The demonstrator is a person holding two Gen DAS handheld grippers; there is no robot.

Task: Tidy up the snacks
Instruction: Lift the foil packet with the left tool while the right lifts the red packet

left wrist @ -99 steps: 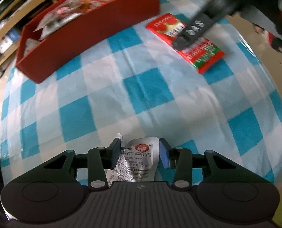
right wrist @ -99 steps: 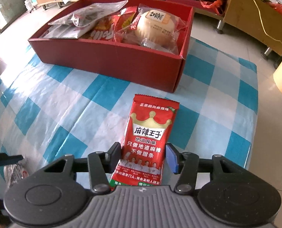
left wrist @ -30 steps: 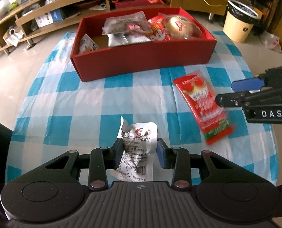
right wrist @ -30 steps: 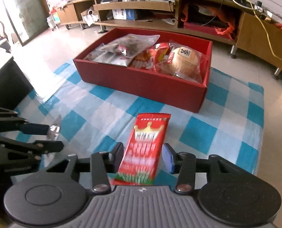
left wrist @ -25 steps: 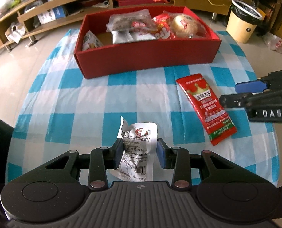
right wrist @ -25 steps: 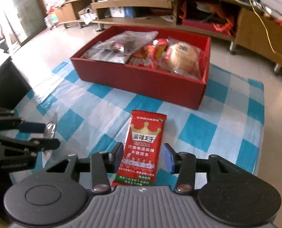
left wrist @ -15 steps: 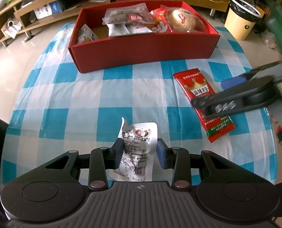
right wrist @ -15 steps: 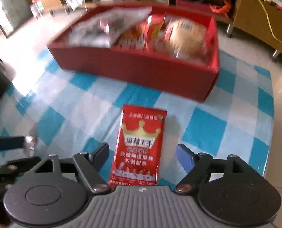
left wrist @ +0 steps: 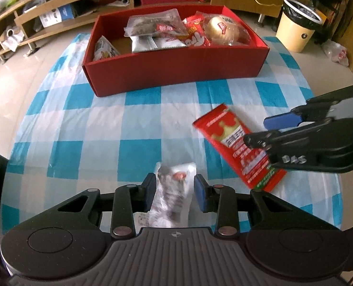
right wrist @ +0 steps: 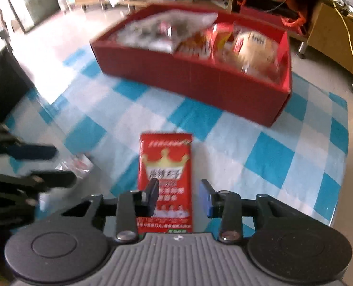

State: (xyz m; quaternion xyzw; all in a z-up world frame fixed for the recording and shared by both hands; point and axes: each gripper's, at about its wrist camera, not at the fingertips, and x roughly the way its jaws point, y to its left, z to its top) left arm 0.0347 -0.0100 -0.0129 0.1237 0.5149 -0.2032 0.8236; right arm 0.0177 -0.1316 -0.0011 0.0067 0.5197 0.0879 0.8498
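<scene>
The right tongs (right wrist: 179, 196) opened, then closed again on the red packet (right wrist: 165, 166), in front of the red box (left wrist: 176, 69). The left tongs (left wrist: 174, 191) clamp the white packet (left wrist: 174, 190), both seemingly ready for boxing.

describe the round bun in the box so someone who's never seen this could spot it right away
Start at the red box at the far side of the blue-and-white checked cloth. Go to its right end: the bun lies there in a clear wrapper. It is the only round, pale golden item; its neighbours are flat packets.
</scene>
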